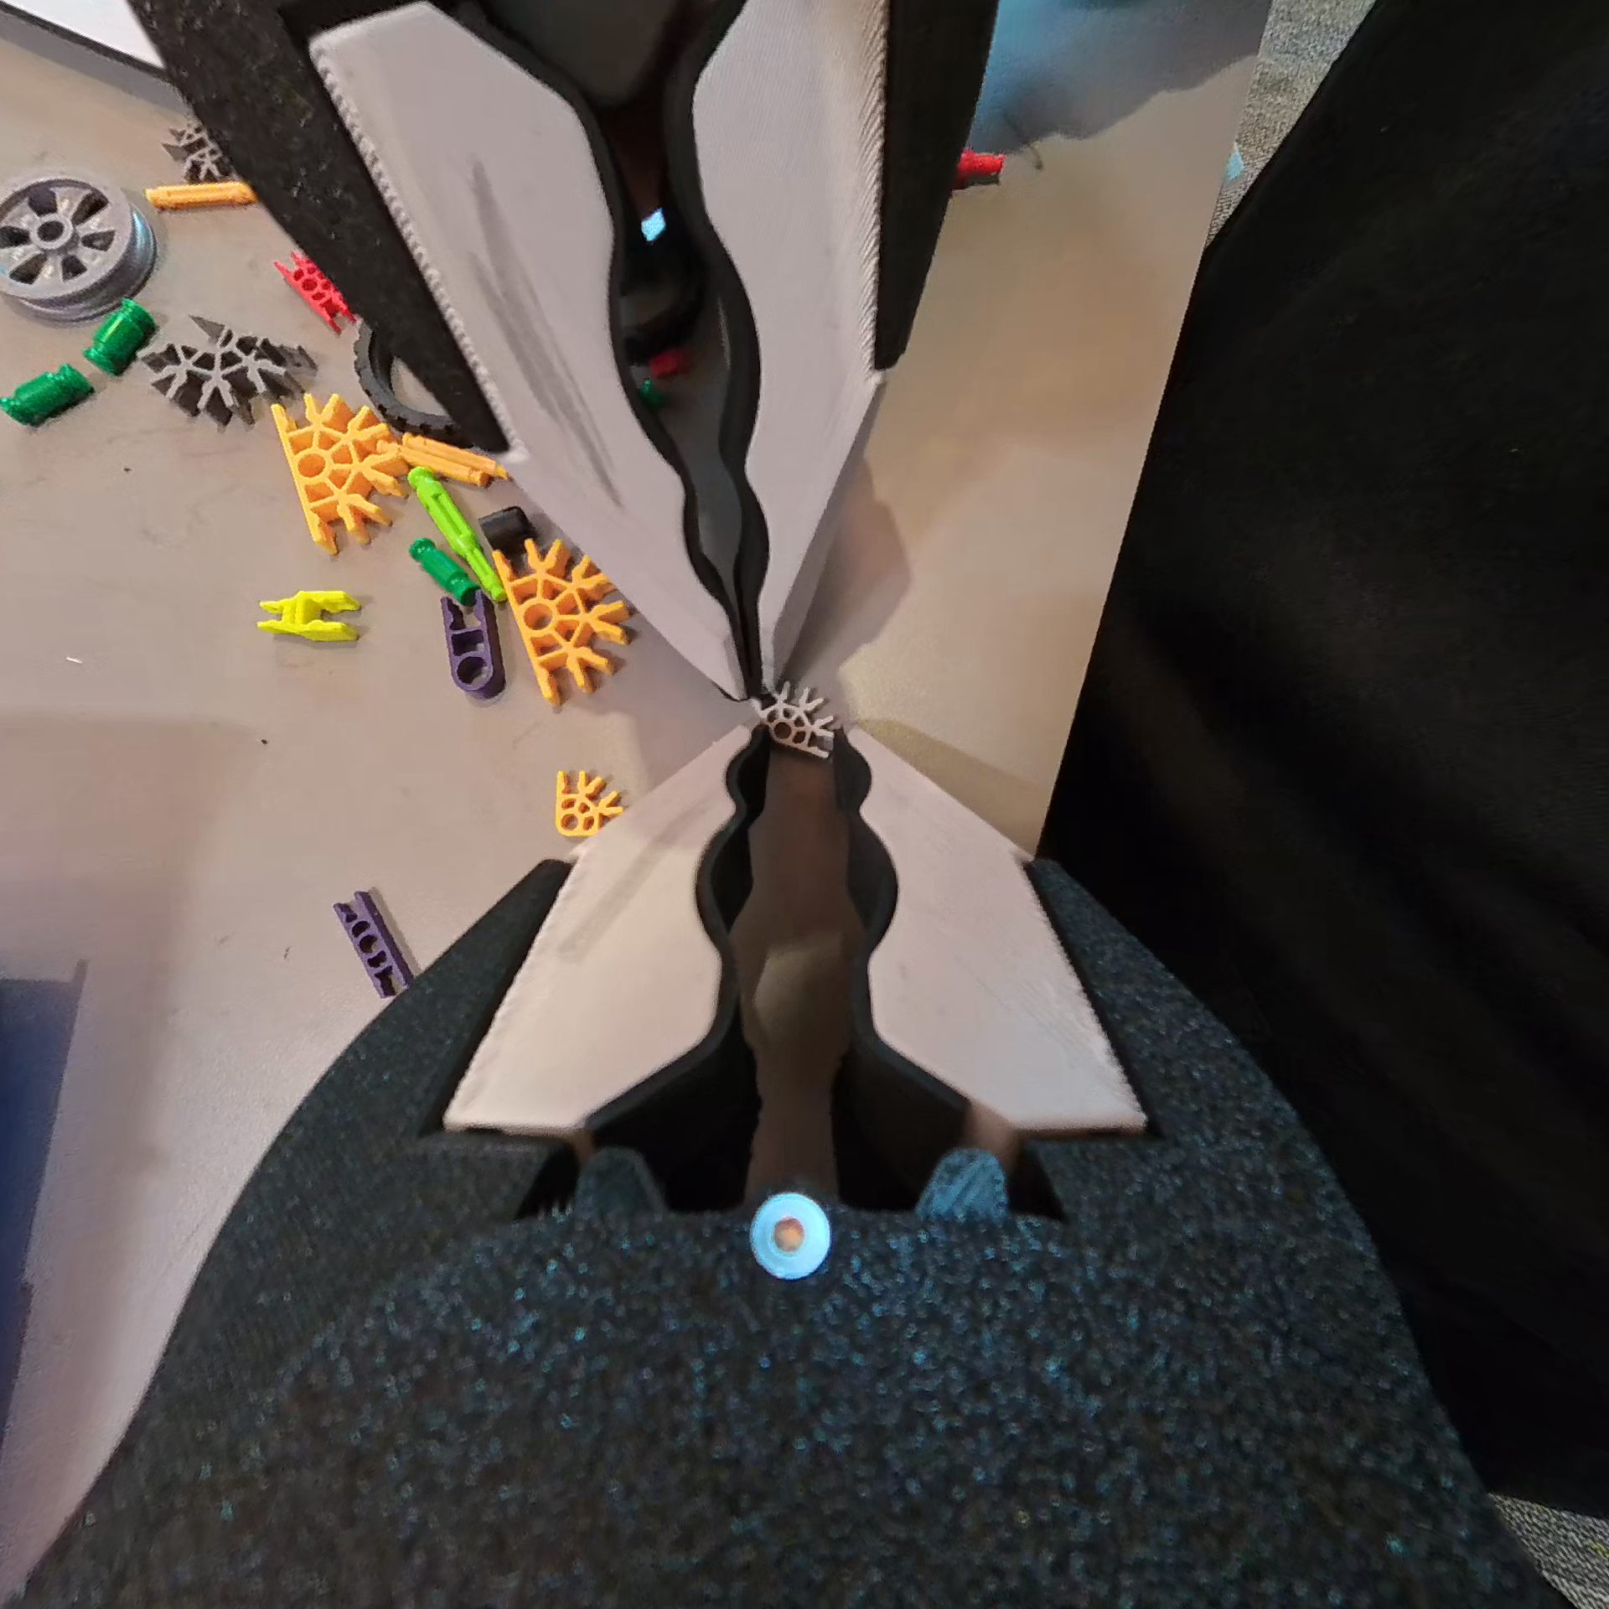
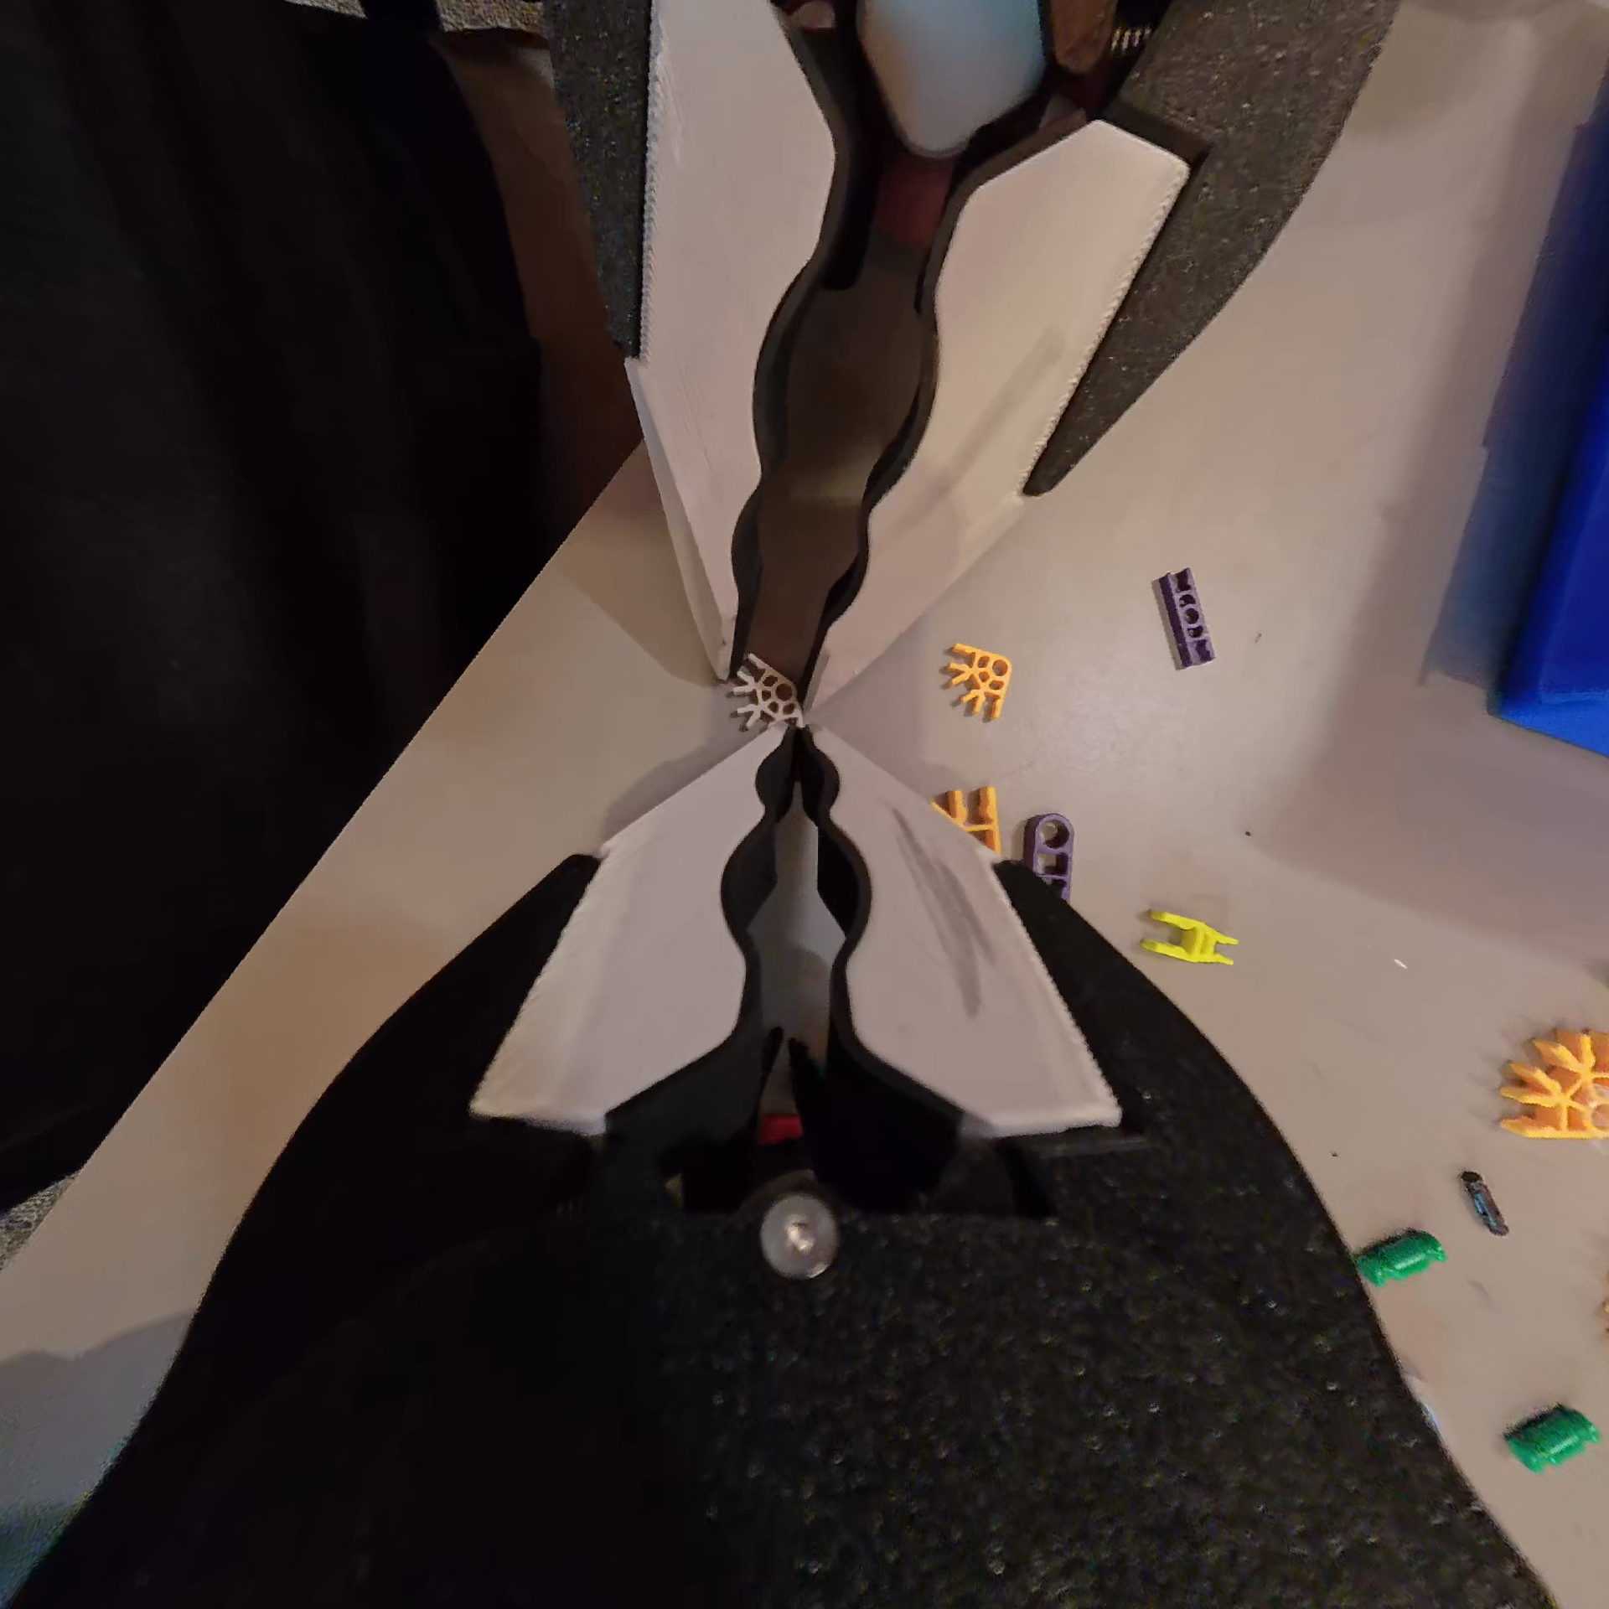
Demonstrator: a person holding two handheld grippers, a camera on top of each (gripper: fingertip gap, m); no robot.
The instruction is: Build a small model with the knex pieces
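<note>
The two grippers meet tip to tip above the pale table (image 1: 174,784), near its edge. My left gripper (image 1: 799,742) is shut on a small white spoked connector (image 1: 797,721) and holds it by its edges. It also shows from above in the right wrist view (image 2: 770,670), with the connector (image 2: 770,694) between its tips. My right gripper (image 2: 797,733) is shut, its pads (image 2: 814,766) pressed together. Its tips (image 1: 747,690) touch the connector's corner. I cannot tell whether they pinch a spoke.
Loose parts lie on the table: orange connectors (image 1: 562,620), green rods (image 1: 453,531), purple pieces (image 1: 472,646), a yellow clip (image 1: 309,615), a grey wheel (image 1: 70,248) and a black tyre (image 1: 392,383). A blue bin (image 2: 1558,522) stands beside them. A person in dark clothing (image 1: 1349,609) is at the table edge. My left and right fingertips are right by each other. About 10 cm separates my right fingertips from the yellow clip (image 1: 309,615). The right camera catches it too, in the right wrist view (image 2: 1188,939).
</note>
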